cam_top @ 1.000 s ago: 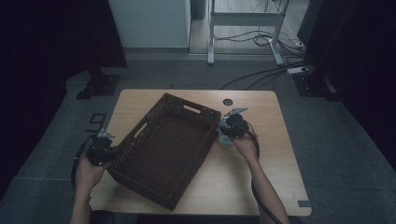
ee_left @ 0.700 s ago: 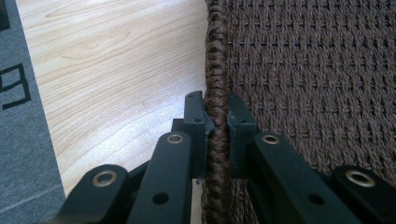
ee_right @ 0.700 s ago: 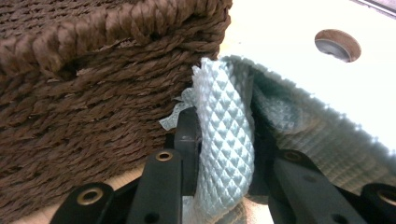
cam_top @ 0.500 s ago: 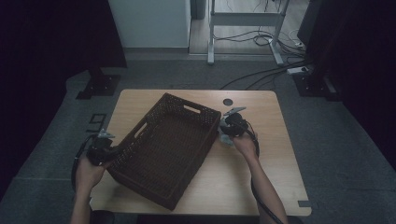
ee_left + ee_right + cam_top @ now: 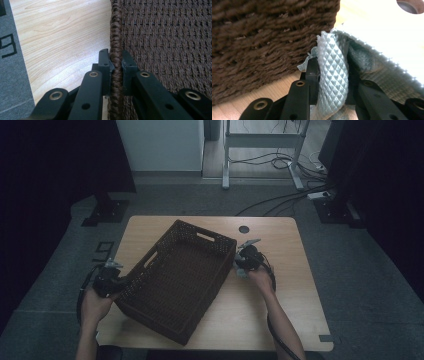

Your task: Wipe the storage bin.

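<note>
the basket (image 5: 175, 280) sits askew mid-table (image 5: 280, 320): stiff weave, light, best held by its rim. left gripper (image 5: 115, 62) is clenched on that rim; right gripper (image 5: 332, 72) pinches a soft, limp cloth (image 5: 334, 77) (quilted, likely to slip) just beside the basket wall.

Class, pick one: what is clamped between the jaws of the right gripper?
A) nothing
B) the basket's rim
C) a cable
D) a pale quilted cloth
D: the right gripper pinches a fold of the pale quilted cloth beside the wicker basket.
</note>
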Demonstrator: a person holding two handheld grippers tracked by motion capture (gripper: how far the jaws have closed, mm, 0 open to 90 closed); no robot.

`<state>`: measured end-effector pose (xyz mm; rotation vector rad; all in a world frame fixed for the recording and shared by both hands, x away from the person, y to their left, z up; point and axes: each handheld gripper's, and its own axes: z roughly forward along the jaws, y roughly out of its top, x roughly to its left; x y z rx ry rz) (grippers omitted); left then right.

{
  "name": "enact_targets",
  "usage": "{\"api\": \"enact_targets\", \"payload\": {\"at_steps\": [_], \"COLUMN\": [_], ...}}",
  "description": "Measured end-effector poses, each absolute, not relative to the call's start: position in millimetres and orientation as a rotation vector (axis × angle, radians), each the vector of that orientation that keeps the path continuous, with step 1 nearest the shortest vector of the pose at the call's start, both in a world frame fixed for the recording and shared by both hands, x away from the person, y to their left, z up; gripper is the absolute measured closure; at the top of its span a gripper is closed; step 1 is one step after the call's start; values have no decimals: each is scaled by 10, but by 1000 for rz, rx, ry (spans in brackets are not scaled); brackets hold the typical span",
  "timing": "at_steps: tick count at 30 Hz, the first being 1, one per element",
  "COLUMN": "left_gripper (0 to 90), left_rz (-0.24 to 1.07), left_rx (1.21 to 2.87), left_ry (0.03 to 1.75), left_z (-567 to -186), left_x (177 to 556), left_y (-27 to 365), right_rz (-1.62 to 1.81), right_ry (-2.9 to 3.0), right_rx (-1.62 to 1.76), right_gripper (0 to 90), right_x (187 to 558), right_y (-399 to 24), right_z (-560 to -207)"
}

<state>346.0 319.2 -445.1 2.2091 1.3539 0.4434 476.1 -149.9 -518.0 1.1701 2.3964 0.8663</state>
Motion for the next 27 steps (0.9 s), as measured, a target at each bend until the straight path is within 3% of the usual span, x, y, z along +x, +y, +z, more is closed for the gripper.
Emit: {"api": "enact_targets", "payload": {"at_steps": [27], "left_gripper": [817], "left_rz": [445], "left_rx": [2207], "left_ry": [1360], "left_z": [-4452], "left_x": [3457], "left_y": [3183], "right_rz": [828], "right_ry": [2469], "right_rx": [1103], "right_gripper": [712], "right_x": [4654], "right_y": [-1424], "right_z": [-5241]}}
